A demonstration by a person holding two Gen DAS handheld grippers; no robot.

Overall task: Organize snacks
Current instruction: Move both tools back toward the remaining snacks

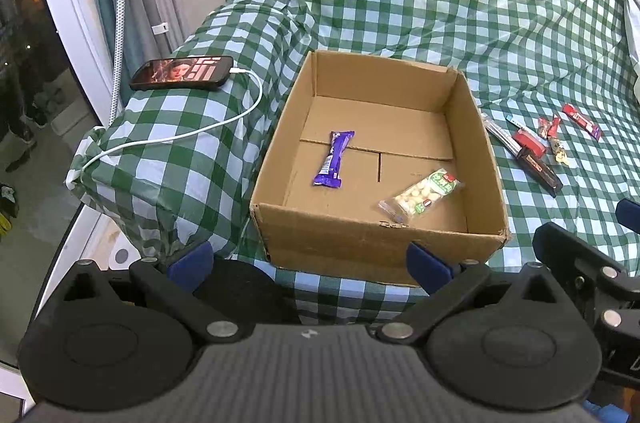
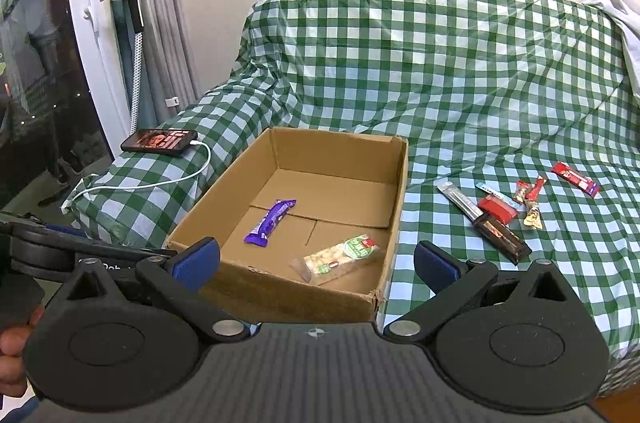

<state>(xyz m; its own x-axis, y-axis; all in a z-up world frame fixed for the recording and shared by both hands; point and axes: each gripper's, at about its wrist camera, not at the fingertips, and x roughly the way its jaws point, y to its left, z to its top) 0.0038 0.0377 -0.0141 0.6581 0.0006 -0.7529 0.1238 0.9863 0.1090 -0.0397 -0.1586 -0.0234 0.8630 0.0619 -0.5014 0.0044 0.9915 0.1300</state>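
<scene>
An open cardboard box point(image 1: 486, 143) point(image 2: 401, 183) sits on a green checked sofa cover. Inside lie a purple snack bar point(image 1: 333, 159) point(image 2: 271, 221) and a clear pack of pale nuts with a green label point(image 1: 422, 195) point(image 2: 342, 257). Several loose snacks lie right of the box: a long dark bar point(image 1: 538, 165) point(image 2: 502, 235), a red pack point(image 1: 529, 141) point(image 2: 498, 209), a red bar point(image 1: 581, 121) point(image 2: 576, 179) and small wrapped sweets point(image 2: 530, 199). My left gripper point(image 1: 310, 261) is open and empty before the box's near wall. My right gripper point(image 2: 316, 263) is open and empty at the box's near right corner.
A phone point(image 1: 182, 73) point(image 2: 160, 141) with a white charging cable point(image 1: 168, 137) lies on the sofa arm at left. Curtains and a glass door stand at far left. The sofa back point(image 2: 440, 55) rises behind the box. White cloth point(image 2: 612, 3) lies at the top right.
</scene>
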